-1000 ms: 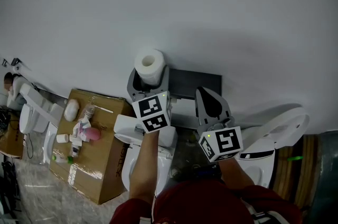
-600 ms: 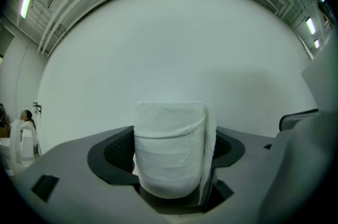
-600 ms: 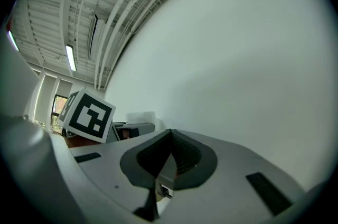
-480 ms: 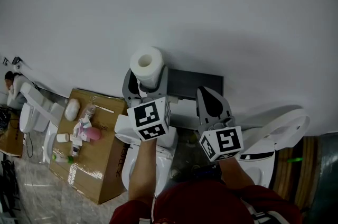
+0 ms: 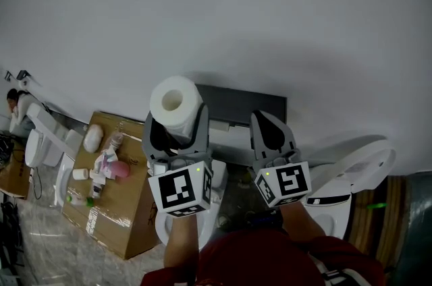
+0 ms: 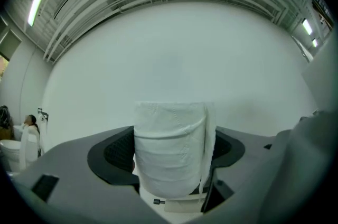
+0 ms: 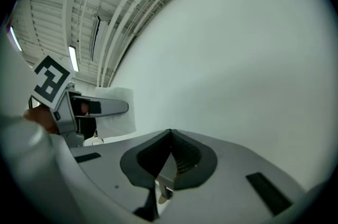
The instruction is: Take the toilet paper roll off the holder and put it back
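Observation:
My left gripper [image 5: 174, 121] is shut on a white toilet paper roll [image 5: 174, 101], held upright with its core hole facing up. In the left gripper view the roll [image 6: 170, 149] fills the gap between the jaws, a loose sheet hanging down its right side. The dark grey holder [image 5: 244, 106] is on the white wall, just right of the roll and apart from it. Below the holder, my right gripper [image 5: 259, 117] is shut with nothing in it; its tips [image 7: 169, 133] meet in the right gripper view. That view also catches the roll [image 7: 119, 111] at its left.
A cardboard box [image 5: 128, 210] with bottles and a pink item [image 5: 117, 170] stands at the lower left. White toilets sit below the left gripper [image 5: 162, 227] and at the right [image 5: 351, 173]. More toilets and a person [image 5: 13, 102] are at the far left.
The left gripper has pulled back toward me and to the left with the roll, away from the wall holder. The right gripper has stayed in place.

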